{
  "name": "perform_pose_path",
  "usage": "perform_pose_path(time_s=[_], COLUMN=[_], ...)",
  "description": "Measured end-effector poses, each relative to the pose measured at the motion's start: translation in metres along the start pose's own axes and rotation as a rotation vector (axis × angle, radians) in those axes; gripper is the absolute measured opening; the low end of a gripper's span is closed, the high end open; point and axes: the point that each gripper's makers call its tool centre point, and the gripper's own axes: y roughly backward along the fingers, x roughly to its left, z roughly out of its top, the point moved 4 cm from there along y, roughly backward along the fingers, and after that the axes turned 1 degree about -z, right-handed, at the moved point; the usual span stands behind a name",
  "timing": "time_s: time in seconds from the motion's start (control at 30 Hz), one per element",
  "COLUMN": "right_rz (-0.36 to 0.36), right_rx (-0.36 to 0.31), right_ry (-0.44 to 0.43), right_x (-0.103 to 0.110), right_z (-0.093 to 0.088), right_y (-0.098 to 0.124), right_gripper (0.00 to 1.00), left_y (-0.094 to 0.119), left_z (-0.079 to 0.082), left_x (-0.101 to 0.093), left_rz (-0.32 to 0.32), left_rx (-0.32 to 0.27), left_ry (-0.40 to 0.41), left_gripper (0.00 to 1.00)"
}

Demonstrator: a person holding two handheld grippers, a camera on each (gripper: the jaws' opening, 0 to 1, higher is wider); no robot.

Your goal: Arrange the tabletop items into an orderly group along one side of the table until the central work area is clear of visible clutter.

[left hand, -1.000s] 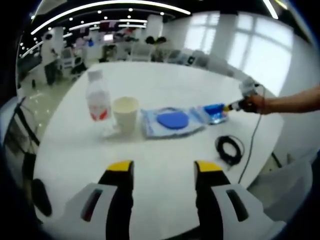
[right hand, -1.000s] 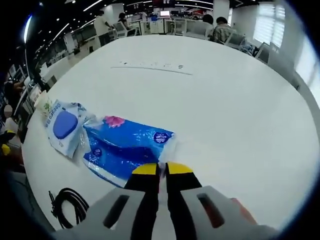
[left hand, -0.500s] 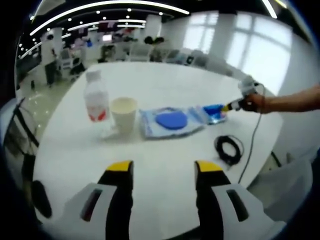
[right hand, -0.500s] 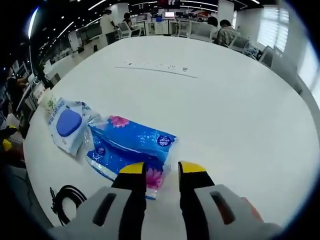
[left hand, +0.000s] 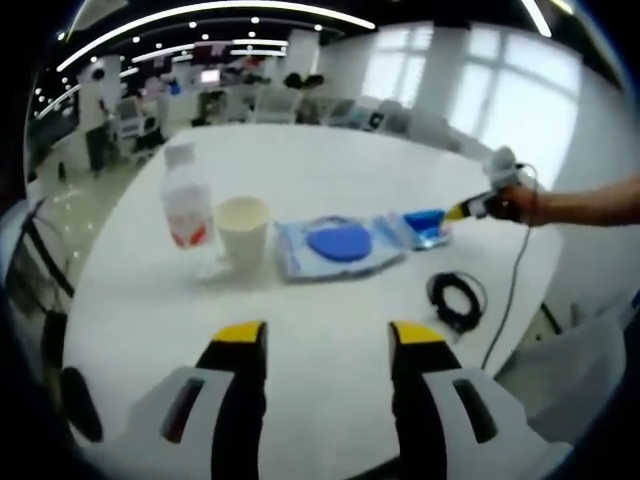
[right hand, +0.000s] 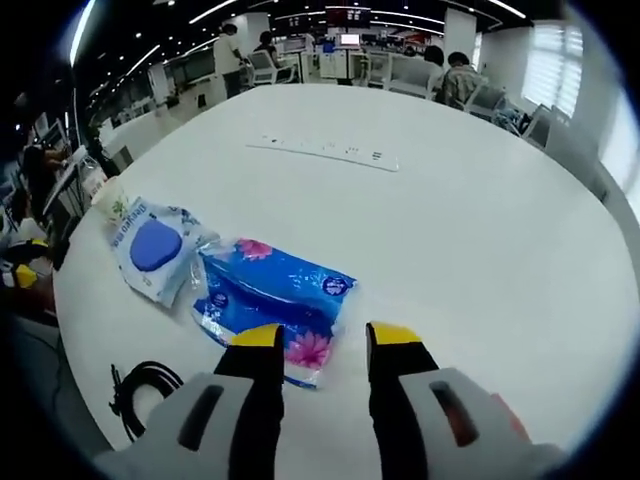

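Along the table's (left hand: 330,340) edge, bottle (left hand: 186,207), cup (left hand: 243,232), wipes (left hand: 338,245) and tissues (right hand: 270,300) are sitting lined up; cable (left hand: 457,297) at 4 o'clock is waiting; both grippers, left (left hand: 327,333) and right (right hand: 321,337), are gaping wide, empty.

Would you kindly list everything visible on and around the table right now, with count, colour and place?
Water bottle: one, clear with red label, far end of the row.
Paper cup: one, cream, beside the bottle.
Wipes pack: one, pale with blue lid, next to the cup.
Tissue pack: one, blue with pink flowers, beside the wipes pack.
Coiled cable: one, black, near the table edge.
Power strip: one, white, far across the table.
Table: one, white.
Left gripper: open, over bare table.
Right gripper: open, at the tissue pack.
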Motion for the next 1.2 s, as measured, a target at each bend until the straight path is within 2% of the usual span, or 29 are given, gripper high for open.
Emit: perform_pose_path(time_s=[0.03,0.1,0.17,0.43,0.7,1.0,1.2], right_rz=[0.014,0.030,0.052,0.117,0.130,0.167,0.197], right_rx=[-0.008,-0.024,-0.036,-0.055,-0.054,-0.051,-0.024], right_ry=[-0.003,-0.007,-0.010,0.032,0.034,0.053,0.087], right_x=[0.003,-0.005,-0.003,0.020,0.035,0.063,0.078], right_z=[0.000,-0.001,-0.003,-0.025,-0.047,-0.051,-0.059], right_y=[0.003,-0.008,-0.011,-0.004,0.007,0.012,0.002], right_gripper=[0.34,0.37,0.39,0.45,0.45,0.45,0.44], left_y=[-0.002,-0.005,-0.008,-0.018,-0.020,-0.016,-0.012], left_z=[0.001,0.002,0.003,0.008,0.011,0.012,0.012], left_x=[0.000,0.002,0.002,0.001,-0.004,-0.004,-0.004], left_rz=[-0.004,-0.009,-0.015,-0.050,-0.074,-0.079,-0.074], left_rx=[-0.001,-0.002,-0.001,0.003,0.003,-0.011,-0.015], left_ry=[-0.003,-0.002,-0.003,-0.020,-0.037,-0.018,-0.011], left_gripper=[0.45,0.45,0.45,0.46,0.46,0.46,0.46])
